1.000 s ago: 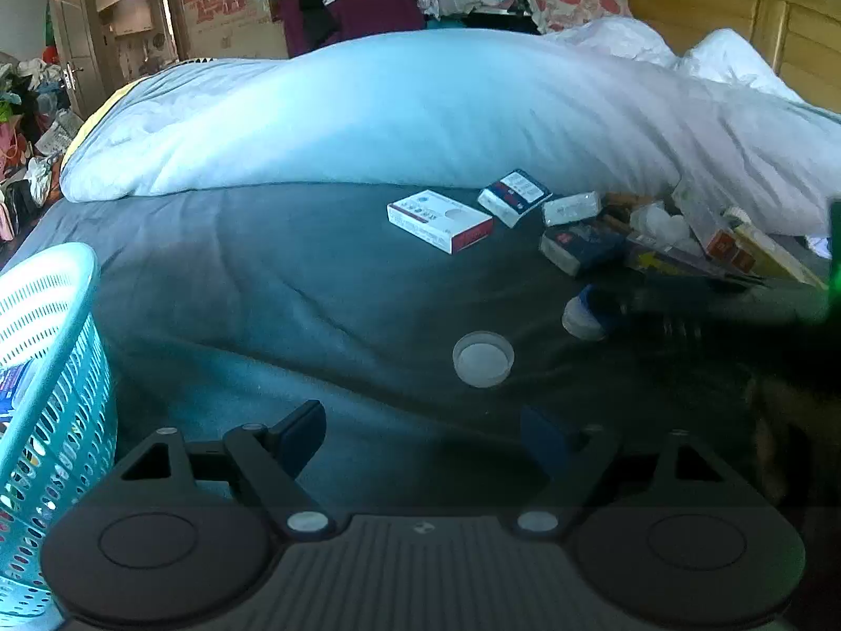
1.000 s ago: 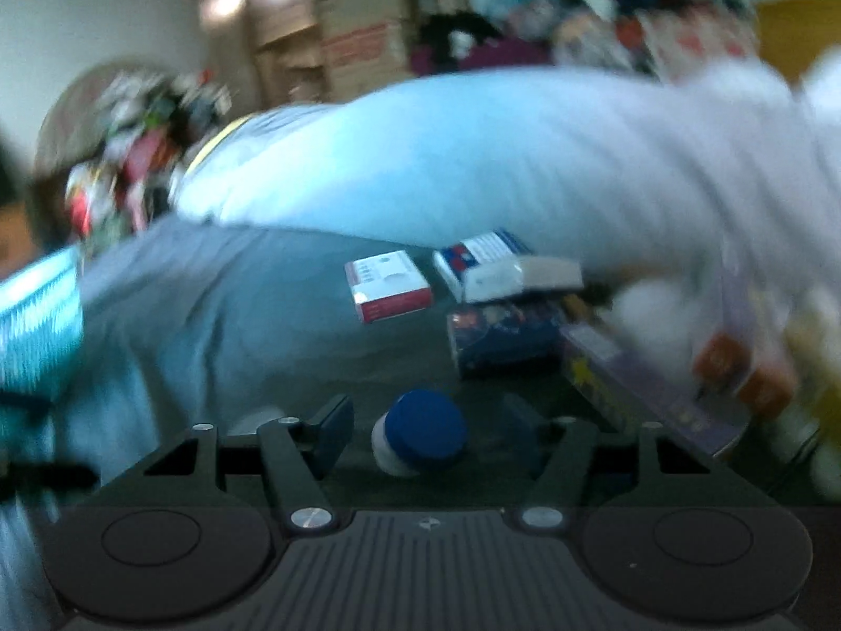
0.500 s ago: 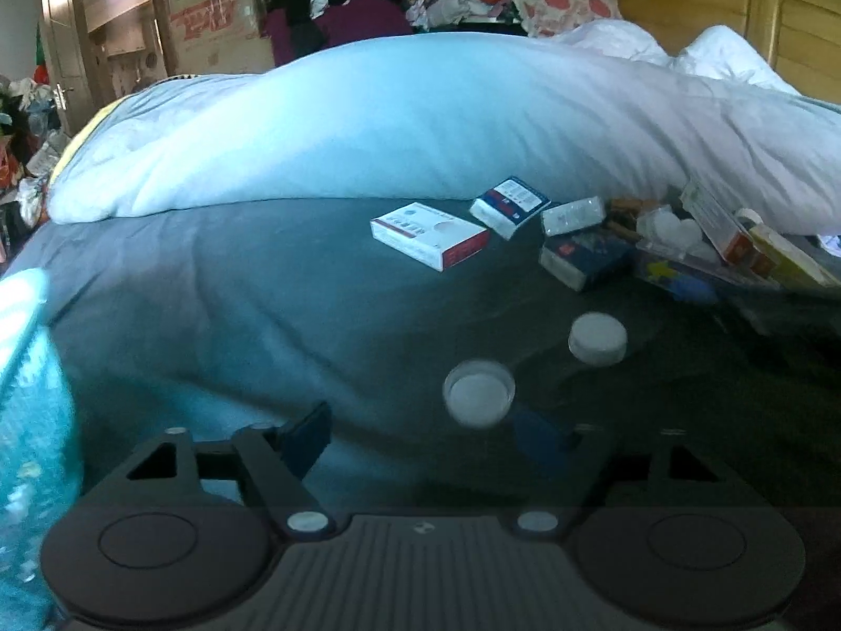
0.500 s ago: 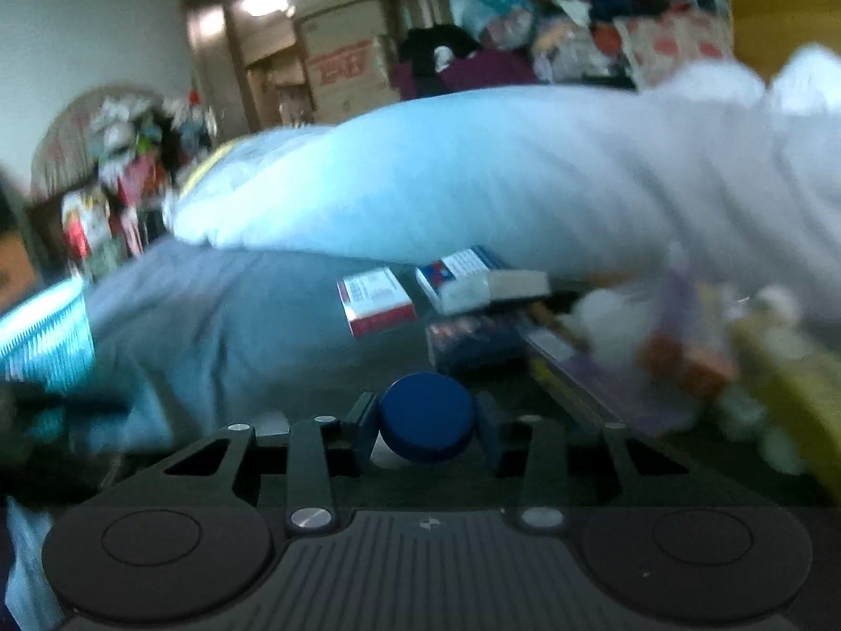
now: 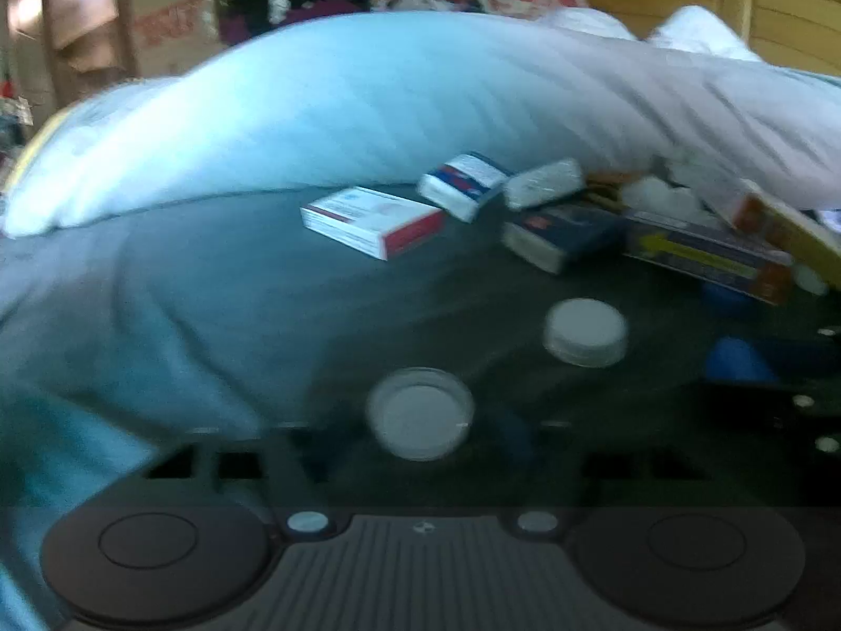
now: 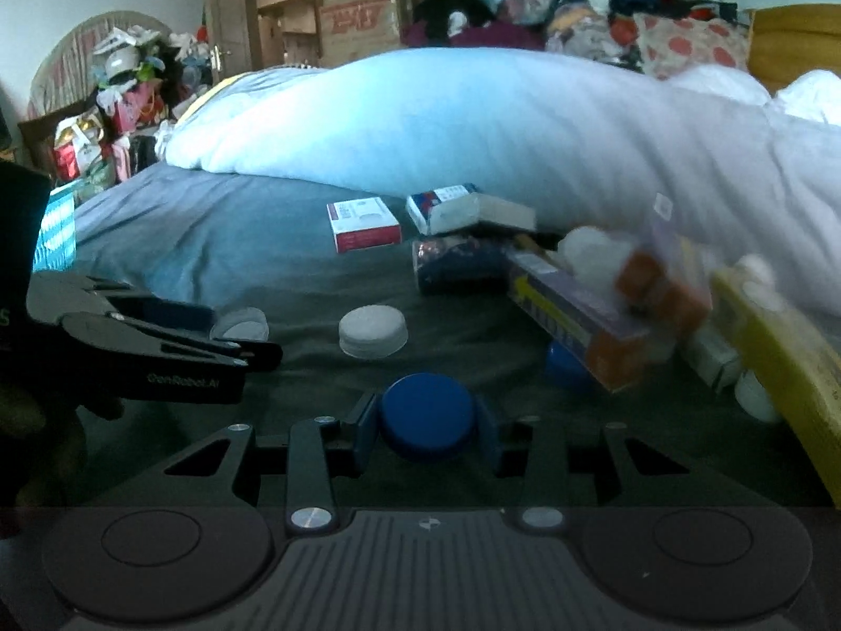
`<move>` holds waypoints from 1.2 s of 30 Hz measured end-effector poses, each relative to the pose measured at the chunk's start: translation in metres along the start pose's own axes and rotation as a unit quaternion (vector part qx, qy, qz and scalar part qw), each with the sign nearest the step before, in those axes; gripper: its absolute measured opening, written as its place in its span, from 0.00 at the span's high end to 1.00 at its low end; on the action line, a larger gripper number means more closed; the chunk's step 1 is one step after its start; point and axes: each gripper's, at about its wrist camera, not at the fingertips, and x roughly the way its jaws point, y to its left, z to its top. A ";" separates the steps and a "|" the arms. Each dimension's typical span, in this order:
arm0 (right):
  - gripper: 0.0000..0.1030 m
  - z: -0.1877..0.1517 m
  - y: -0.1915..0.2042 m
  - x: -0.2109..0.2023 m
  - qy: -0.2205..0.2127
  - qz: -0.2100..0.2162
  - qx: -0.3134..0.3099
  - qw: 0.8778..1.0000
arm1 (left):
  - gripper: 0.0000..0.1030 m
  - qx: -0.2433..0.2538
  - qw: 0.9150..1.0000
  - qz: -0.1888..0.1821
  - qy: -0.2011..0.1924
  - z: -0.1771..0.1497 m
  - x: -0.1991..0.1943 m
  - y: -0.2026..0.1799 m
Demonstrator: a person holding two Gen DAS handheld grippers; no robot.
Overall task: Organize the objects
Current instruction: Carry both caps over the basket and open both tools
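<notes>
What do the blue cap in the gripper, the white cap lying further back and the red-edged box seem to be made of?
The blue cap, clamped in the right gripper, looks like smooth matt plastic: even colour, moulded round edge. The white cap looks like plastic too, with what seems a ribbed side. The red-edged box is probably printed cardboard: flat faces, sharp folded corners.

White round lid (image 5: 419, 414): two are lying out, counting the second white round lid (image 5: 586, 331).
Blue cap (image 6: 426, 423): two are showing, counting the second blue cap (image 6: 565, 368).
Cartons: five are reading clearly: red-and-white carton (image 5: 373, 221), blue-and-white carton (image 5: 462, 184), grey-white carton (image 5: 544, 183), dark blue carton (image 5: 562, 234), long purple carton (image 5: 704, 255). Further packets are blurring beyond counting.
Duvet (image 6: 473, 121): one is lying behind.
Turquoise basket (image 6: 55, 231): one is showing.
</notes>
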 end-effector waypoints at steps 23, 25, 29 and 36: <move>0.61 0.162 0.169 -0.045 -0.108 0.185 -0.060 0.975 | 0.60 -0.170 0.941 0.287 -0.057 0.028 -0.226 0.210; 0.60 0.177 0.199 -0.042 -0.102 0.212 -0.064 0.970 | 0.59 -0.184 0.935 0.299 -0.054 0.022 -0.240 0.232; 0.60 0.199 0.250 -0.036 -0.086 0.247 -0.078 0.962 | 0.60 -0.212 0.927 0.305 -0.050 0.012 -0.263 0.269; 0.60 0.225 0.311 -0.023 -0.045 0.274 -0.098 0.956 | 0.59 -0.240 0.922 0.302 -0.041 -0.005 -0.282 0.312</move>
